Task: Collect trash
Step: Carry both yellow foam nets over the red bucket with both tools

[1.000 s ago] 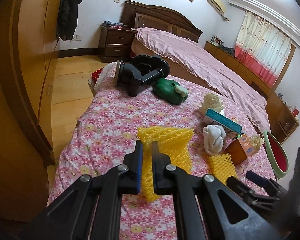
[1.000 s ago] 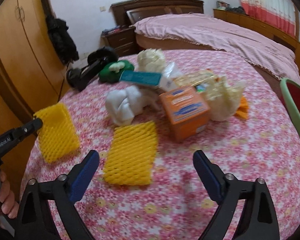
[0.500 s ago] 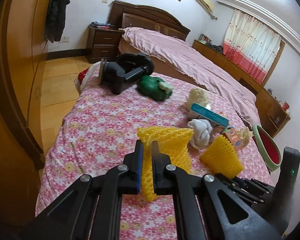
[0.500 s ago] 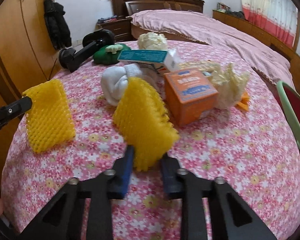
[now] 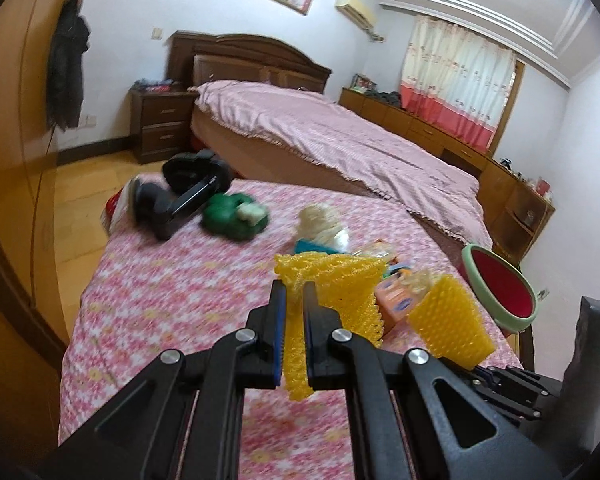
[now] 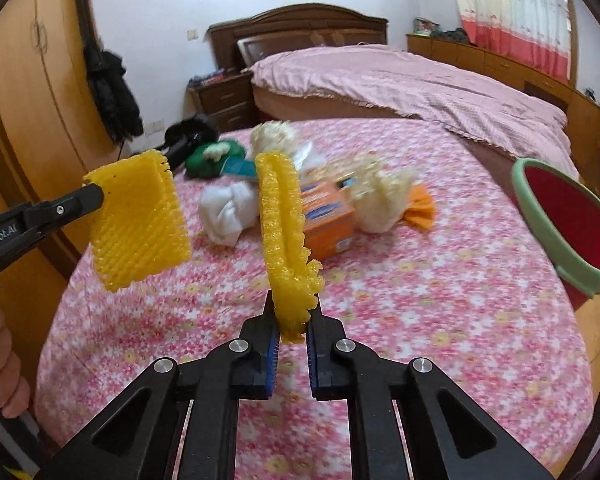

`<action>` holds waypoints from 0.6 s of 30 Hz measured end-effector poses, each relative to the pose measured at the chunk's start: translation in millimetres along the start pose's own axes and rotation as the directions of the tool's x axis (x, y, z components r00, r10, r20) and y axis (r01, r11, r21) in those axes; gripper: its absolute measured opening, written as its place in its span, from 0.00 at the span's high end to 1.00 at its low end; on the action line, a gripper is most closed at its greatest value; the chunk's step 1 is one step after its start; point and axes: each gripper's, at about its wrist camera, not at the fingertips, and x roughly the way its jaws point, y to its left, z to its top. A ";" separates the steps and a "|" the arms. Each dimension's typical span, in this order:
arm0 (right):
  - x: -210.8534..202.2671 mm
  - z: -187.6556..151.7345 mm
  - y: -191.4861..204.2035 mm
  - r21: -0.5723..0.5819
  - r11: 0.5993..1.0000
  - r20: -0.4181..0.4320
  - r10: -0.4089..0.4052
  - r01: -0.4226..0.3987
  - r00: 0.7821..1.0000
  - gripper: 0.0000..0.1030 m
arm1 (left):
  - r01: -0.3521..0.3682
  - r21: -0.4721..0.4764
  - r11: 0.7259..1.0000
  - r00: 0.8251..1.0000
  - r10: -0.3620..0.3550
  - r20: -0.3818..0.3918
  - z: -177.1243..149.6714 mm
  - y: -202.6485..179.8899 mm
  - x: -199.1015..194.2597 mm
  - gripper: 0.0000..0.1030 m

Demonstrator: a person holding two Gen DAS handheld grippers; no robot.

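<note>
Two yellow foam nets hang in the air above the flowered tablecloth (image 6: 420, 300). My left gripper (image 5: 294, 296) is shut on one yellow foam net (image 5: 340, 288); the right wrist view shows this net (image 6: 140, 220) at the left, pinched by the left gripper (image 6: 96, 196). My right gripper (image 6: 292, 312) is shut on the lower end of the other yellow foam net (image 6: 282, 224), which stands up edge-on; in the left wrist view it (image 5: 448, 320) sits at the lower right. More trash lies on the table: an orange box (image 6: 328, 216), a white wad (image 6: 228, 212) and crumpled cream plastic (image 6: 384, 196).
A green-rimmed red bin (image 6: 568, 220) tilts at the table's right edge. A green toy (image 5: 232, 220), a black device (image 5: 180, 200) and a cream ball (image 5: 316, 220) lie at the far side. A pink bed (image 5: 340, 140) stands behind, a wooden wardrobe (image 6: 24, 100) to the left. A hand (image 6: 0, 364) grips the left tool.
My right gripper closed on the second foam net and lifted it off the table. Both grippers rose with their nets, and the views tilted up toward the room.
</note>
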 end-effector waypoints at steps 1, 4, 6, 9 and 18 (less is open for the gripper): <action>-5.2 2.7 -6.4 0.014 1.000 0.008 -0.004 0.004 1.000 0.89 | 0.011 0.010 1.000 1.000 -0.011 0.003 2.9 -6.4 0.3 0.94; -19.6 10.0 -24.4 0.041 0.999 0.034 -0.027 0.026 0.999 0.89 | 0.054 0.028 0.998 0.999 -0.054 0.003 12.3 -24.1 3.5 0.94; -27.9 16.8 -36.8 0.059 0.997 0.052 -0.047 0.044 0.998 0.89 | 0.082 0.038 0.996 0.997 -0.082 -0.001 19.7 -37.2 7.2 0.94; -41.6 21.6 -56.4 0.087 0.994 0.071 -0.076 0.070 0.995 0.89 | 0.113 0.058 0.992 0.994 -0.113 -0.006 27.4 -57.6 13.5 0.94; -61.9 38.0 -122.3 0.157 0.975 0.086 -0.172 0.157 0.981 0.89 | 0.204 0.131 0.970 0.979 -0.199 -0.048 42.4 -132.4 44.3 0.94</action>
